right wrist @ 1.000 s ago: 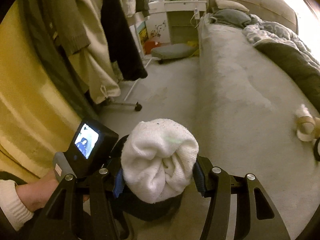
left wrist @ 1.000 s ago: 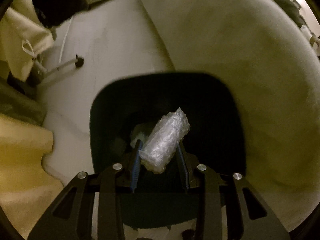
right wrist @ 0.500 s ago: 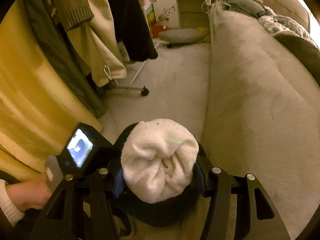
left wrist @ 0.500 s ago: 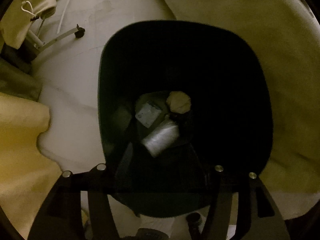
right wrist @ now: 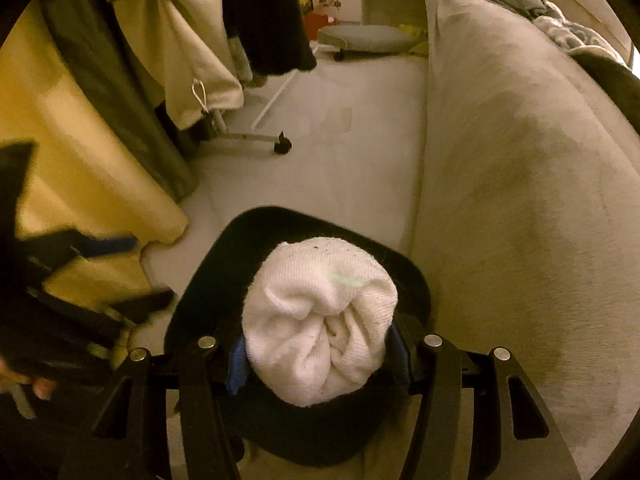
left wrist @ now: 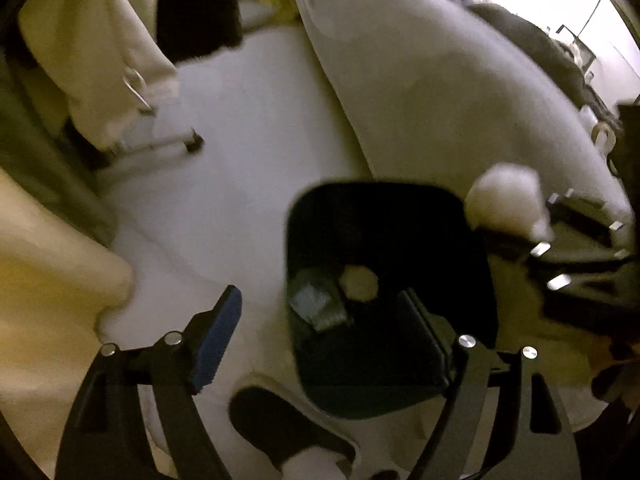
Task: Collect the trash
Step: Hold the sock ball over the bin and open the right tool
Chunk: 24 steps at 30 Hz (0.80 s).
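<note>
A black trash bin (left wrist: 472, 292) stands on the pale floor beside the bed; it also shows in the right wrist view (right wrist: 200, 280). Several scraps lie at its bottom, among them a tan wad (left wrist: 358, 282) and a clear plastic wrapper (left wrist: 316, 306). My left gripper (left wrist: 324, 328) is open and empty, over the bin's left rim. My right gripper (right wrist: 318, 356) is shut on a rolled white cloth (right wrist: 320, 320) and holds it right above the bin; the cloth also shows in the left wrist view (left wrist: 506, 204).
A grey bed (right wrist: 520, 160) runs along the right. Hanging clothes (right wrist: 192, 40) on a wheeled rack (right wrist: 280, 145) and a yellow curtain (right wrist: 80, 160) fill the left. A dark slipper (left wrist: 280, 424) is on the floor in front of the bin.
My left gripper opened and dropped the plastic wrapper into the bin, then drew back to the left. My right gripper moved over the bin with the cloth.
</note>
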Tool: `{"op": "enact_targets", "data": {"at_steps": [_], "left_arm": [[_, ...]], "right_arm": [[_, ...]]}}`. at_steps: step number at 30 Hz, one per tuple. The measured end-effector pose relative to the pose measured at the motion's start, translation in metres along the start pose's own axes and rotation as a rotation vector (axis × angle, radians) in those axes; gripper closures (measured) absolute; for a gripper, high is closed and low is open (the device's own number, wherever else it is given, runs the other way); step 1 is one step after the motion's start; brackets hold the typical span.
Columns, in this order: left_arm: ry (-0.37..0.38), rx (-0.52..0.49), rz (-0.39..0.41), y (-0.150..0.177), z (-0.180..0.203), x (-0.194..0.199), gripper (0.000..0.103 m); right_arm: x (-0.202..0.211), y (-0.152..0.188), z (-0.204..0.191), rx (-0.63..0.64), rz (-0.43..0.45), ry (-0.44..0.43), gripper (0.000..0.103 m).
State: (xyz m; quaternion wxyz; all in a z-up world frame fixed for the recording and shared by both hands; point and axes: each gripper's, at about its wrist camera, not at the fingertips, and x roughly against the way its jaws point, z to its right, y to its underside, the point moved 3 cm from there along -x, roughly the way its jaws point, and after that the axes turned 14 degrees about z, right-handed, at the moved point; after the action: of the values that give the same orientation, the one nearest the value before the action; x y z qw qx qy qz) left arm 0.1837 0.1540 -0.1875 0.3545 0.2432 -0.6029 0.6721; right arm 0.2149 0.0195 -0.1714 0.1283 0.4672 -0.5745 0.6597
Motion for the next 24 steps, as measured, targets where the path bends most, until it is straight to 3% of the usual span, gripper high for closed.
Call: {"op": "enact_targets", "data": {"at_steps": [4,10,15,24], "left_arm": [[-0.042,-0.009,0.077,-0.017,-0.003,0.026,0.018],[-0.023,-0.006,0.205,-0.050,0.000,0.067,0.019],[-0.014,-0.009,0.300,-0.072,0.000,0.096,0.025],[0.026,-0.033,0.397,-0.094,0.009,0.126,0.037]], "right_arm": [[-0.014,0.008,-0.003,0.012,-0.032,0.006,0.047],[-0.030,0.020,-0.006,0.031,-0.074,0.009,0.046],[-0.044,0.029,-0.009,0.048,-0.107,0.010,0.046],[-0.070,0.052,-0.020,0.113,-0.194,0.024,0.046]]}}
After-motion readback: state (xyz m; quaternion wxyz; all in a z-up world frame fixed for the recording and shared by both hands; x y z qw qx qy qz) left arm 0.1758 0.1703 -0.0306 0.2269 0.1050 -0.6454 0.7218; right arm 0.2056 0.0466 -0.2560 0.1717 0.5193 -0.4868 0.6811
